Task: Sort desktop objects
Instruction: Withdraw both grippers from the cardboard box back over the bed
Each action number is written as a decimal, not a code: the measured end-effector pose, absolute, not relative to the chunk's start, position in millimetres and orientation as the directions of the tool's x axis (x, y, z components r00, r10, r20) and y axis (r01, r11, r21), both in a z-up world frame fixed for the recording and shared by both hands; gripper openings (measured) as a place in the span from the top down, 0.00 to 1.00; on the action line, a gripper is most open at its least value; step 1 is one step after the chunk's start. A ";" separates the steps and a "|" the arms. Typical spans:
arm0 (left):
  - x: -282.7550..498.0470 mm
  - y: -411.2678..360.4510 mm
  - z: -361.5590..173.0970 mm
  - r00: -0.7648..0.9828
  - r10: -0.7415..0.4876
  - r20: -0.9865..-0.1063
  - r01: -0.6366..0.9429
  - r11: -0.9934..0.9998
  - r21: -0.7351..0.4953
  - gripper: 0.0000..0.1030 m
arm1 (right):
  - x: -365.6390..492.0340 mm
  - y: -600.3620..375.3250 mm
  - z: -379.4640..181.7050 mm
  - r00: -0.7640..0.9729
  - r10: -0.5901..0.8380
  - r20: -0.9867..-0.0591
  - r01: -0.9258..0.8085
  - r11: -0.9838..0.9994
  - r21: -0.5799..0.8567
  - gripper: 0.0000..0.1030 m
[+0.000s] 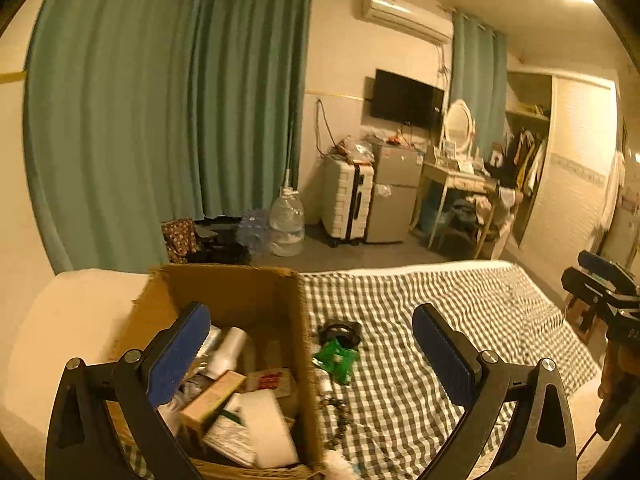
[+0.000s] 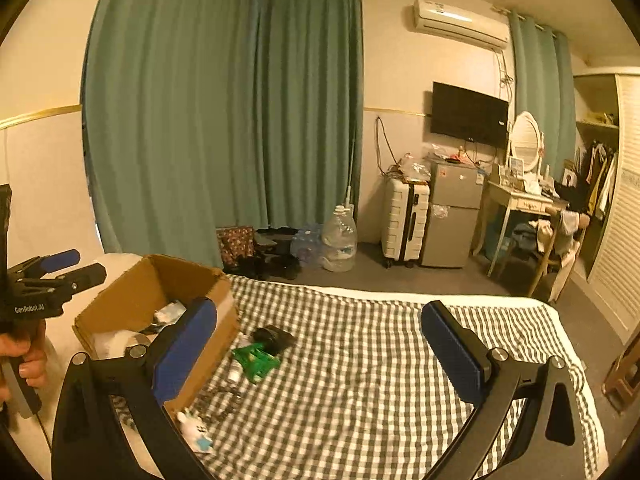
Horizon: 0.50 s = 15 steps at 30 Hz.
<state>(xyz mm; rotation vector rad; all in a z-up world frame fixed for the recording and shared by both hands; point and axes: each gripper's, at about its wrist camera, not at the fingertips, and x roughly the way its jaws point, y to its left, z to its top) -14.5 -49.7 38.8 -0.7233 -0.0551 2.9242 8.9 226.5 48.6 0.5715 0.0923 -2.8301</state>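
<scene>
My left gripper [image 1: 312,354] hangs open over the right wall of a cardboard box [image 1: 224,292] that holds several packets and small boxes; nothing is between its fingers. My right gripper [image 2: 318,352] is open wide and empty above the checked cloth [image 2: 360,380]. Just right of the box lie a green packet [image 2: 256,360], a black object [image 2: 276,338], a small white bottle [image 2: 236,372] and a bead chain [image 1: 340,412]. A white plush toy [image 2: 194,428] lies by the box's near corner. Each view shows the other gripper at its edge: the left gripper [image 2: 86,266], the right gripper [image 1: 576,268].
The checked cloth covers a bed whose right half is bare fabric. Beyond the bed stand green curtains [image 2: 220,120], a water jug [image 2: 340,240], a white suitcase [image 2: 404,224], a small fridge [image 2: 452,216] and a dressing table [image 2: 520,200]. A hand [image 2: 28,356] grips the left gripper's handle.
</scene>
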 end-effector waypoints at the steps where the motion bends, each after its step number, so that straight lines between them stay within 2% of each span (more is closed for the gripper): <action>1: -17.0 -43.3 36.5 -0.875 0.135 -0.466 -0.120 -0.991 -0.062 0.00 | 6.5 234.6 43.1 -0.890 -0.229 -0.395 0.250 -0.968 -0.002 0.00; 6: -35.5 -2.4 25.7 -0.855 0.157 -0.495 -0.139 -0.988 -0.074 0.00 | -6.6 255.4 28.9 -0.875 -0.240 -0.420 0.240 -0.969 0.053 0.00; 15: -93.4 66.0 -22.1 -0.776 0.192 -0.601 -0.179 -0.980 -0.082 0.00 | -23.9 281.2 23.5 -0.890 -0.226 -0.395 0.230 -0.972 0.040 0.00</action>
